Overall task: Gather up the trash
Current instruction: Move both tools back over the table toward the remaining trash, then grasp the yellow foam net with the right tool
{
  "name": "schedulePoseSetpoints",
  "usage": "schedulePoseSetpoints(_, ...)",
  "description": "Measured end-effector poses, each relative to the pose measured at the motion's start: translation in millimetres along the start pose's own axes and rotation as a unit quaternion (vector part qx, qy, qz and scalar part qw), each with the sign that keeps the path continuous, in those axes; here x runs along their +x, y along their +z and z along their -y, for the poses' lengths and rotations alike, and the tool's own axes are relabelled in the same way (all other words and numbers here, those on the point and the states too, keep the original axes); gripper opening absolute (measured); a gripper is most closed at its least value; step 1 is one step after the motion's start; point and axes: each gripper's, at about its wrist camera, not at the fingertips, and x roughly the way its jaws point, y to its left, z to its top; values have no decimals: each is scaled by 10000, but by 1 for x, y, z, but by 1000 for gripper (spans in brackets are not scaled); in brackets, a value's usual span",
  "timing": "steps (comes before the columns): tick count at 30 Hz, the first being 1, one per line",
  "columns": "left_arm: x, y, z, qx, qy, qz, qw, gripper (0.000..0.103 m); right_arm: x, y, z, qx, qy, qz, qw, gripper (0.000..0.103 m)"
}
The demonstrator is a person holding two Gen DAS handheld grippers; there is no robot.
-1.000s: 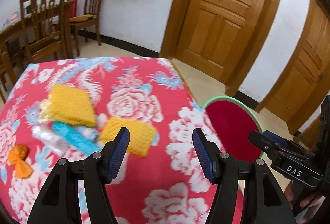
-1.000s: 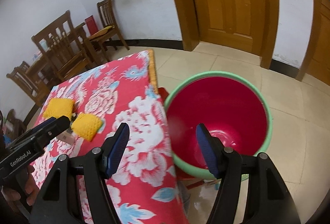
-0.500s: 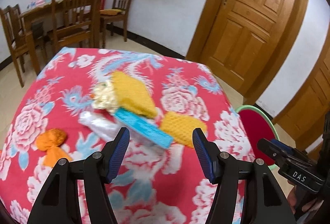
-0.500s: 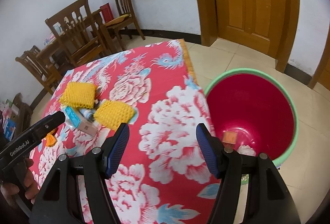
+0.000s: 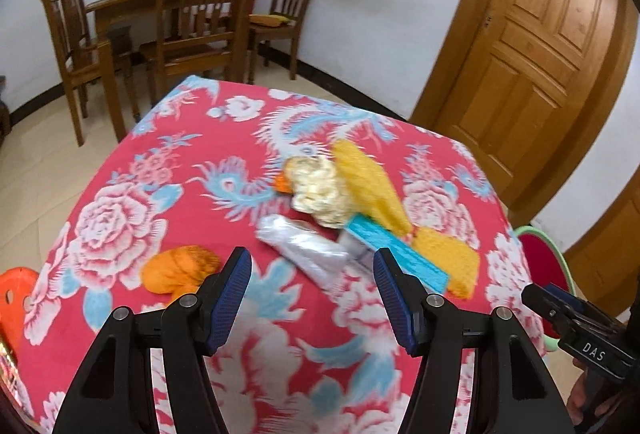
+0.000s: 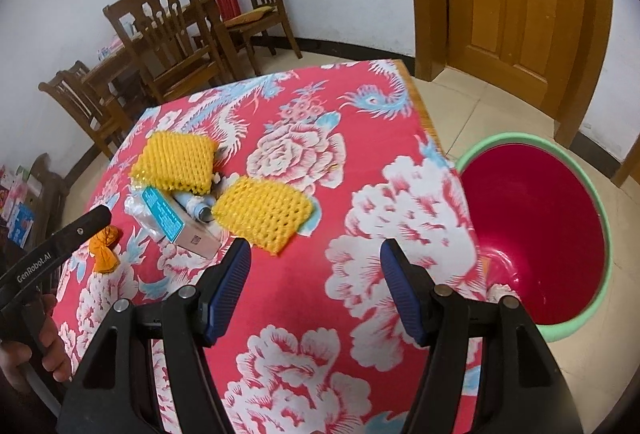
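Trash lies in a loose heap on the floral tablecloth [image 6: 304,314], toward its far left part in the right wrist view, and none of it is held. The heap has two yellow foam nets, the far net [image 6: 174,162] and the near net [image 6: 262,212], touching a blue carton [image 6: 168,216] with a clear plastic wrapper [image 5: 302,250] under or beside it. A cream crumpled wad [image 5: 318,192] shows in the left wrist view against the far net. An orange wrapper [image 6: 105,248] sits apart from the heap, nearer the table's left edge.

The red basin [image 6: 532,222] with a green rim stands on the floor just off the table's right edge. Something pale shows low against its inside wall, half hidden by the table edge, so some rubbish may already be in; what it is I cannot tell.

The left gripper [image 5: 312,298] hangs above the clear wrapper with its jaws spread and nothing between them. The right gripper [image 6: 316,286] is likewise spread and empty, over bare cloth just short of the near net.

By my judgement the job is in its early or middle part: the heap and the orange wrapper are left to carry over.
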Motion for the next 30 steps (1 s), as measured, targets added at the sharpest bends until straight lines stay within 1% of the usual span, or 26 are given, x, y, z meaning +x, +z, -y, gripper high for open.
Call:
schedulePoseSetpoints(6,12,1,-17,-149,160,-91,9997,65,16,3,-9,-97,32,-144,9998,67)
schedulePoseSetpoints(13,27,2,-22,-141,281,-200,9993,65,35,7,-16,-155,42,-286,9995,67)
schedulePoseSetpoints(20,45,-2,-27,-194,343,-383,9985,65,52,10,-16,-157,-3,-411,9990,67)
schedulePoseSetpoints(30,57,-5,-27,-181,295,-466,9983,65,69,9,-14,-150,-29,-579,9982,67)
